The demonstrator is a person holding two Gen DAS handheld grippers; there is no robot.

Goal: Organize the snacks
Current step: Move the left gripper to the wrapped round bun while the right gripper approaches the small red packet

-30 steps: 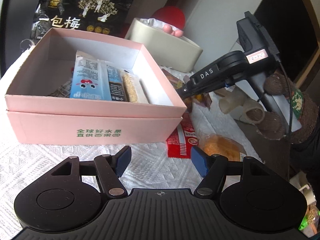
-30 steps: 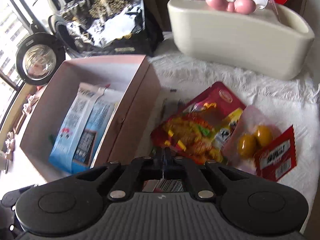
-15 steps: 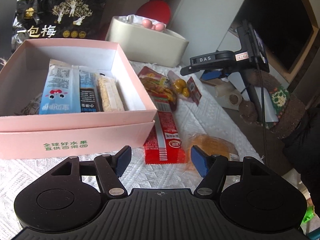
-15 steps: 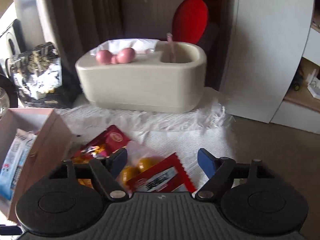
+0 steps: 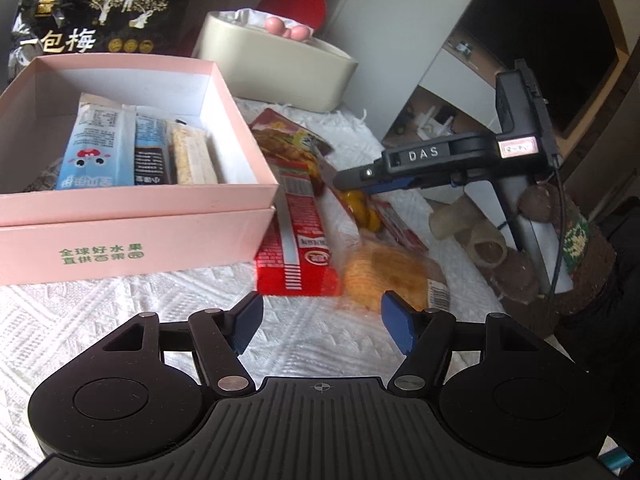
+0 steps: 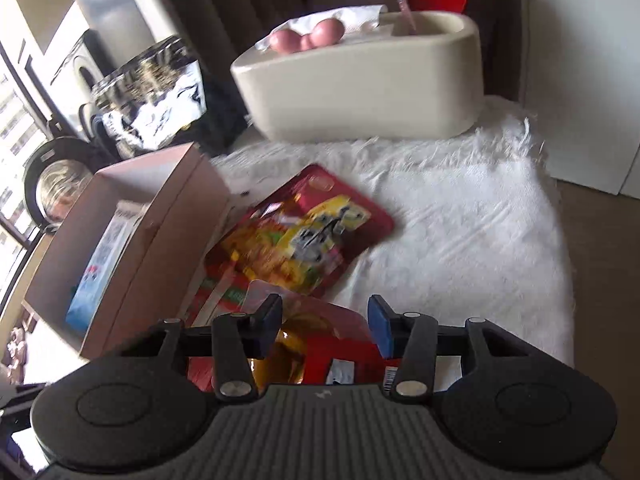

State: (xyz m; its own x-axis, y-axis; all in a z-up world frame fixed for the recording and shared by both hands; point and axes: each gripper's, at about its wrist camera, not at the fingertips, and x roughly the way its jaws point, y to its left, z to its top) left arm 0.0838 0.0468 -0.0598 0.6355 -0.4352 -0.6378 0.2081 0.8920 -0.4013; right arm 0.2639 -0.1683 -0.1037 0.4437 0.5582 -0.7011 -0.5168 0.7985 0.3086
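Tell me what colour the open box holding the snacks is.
Pale pink, with green printed lettering on the front of the box; clearest in the left wrist view.

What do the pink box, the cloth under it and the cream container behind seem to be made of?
Pink box: matte paperboard, judging by its crisp folded edges, thin walls and printed green characters. White cloth: woven textile with a raised diamond texture and a fringed edge. Cream container: probably moulded plastic, smooth, rounded and softly sheened; ceramic cannot be ruled out.
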